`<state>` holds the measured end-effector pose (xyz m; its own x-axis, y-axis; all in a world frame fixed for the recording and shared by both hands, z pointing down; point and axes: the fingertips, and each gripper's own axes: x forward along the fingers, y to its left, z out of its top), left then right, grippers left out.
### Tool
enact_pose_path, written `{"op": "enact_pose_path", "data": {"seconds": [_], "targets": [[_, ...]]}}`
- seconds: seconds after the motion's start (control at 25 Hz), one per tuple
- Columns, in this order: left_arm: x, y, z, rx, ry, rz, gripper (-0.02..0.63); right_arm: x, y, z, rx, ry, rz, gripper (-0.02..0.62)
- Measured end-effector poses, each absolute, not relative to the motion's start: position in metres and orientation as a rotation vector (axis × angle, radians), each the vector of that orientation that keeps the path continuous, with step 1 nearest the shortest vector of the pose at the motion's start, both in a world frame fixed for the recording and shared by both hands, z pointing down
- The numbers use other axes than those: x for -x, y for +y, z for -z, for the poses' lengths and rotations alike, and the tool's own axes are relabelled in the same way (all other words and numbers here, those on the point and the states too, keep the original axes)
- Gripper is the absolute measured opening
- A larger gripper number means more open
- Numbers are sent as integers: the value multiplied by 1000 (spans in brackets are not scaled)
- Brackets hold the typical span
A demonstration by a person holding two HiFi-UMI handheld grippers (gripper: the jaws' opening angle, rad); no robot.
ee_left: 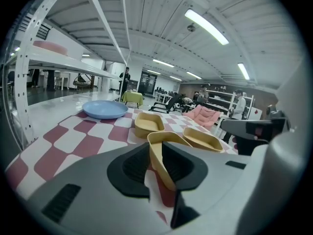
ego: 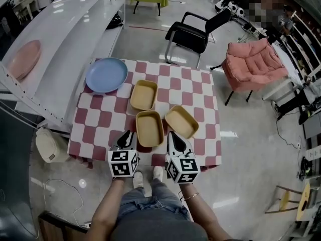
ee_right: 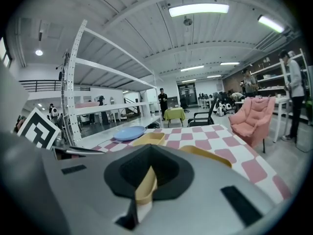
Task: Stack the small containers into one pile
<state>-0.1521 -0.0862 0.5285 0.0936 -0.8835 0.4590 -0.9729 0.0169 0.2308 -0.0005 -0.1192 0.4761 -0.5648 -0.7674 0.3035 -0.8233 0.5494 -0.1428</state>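
On the red-and-white checked table (ego: 95, 120), the nearest yellow rectangular plastic container (ego: 149, 128) sits between both tools, the right gripper (ego: 172, 136) pinching its right rim and the left gripper (ego: 128, 135) standing slack, jaws apart around its left rim.

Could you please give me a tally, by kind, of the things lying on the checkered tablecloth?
Yellow containers: 3
Blue plate: 1
Total: 4
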Motion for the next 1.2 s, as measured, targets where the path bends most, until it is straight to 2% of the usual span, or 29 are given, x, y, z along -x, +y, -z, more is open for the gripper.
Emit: {"op": "enact_pose_path", "data": {"seconds": [0.32, 0.56, 1.2], "targets": [[152, -97, -542, -1771, -1891, -255, 97, 3, -148, -484, -1201, -2636, -412, 9], [145, -104, -551, -1677, -1928, -252, 127, 0, -163, -488, -1107, -2661, -426, 9], [138, -120, -590, -1487, -1967, -296, 123, -5, -187, -498, -951, -2704, -459, 9]]}}
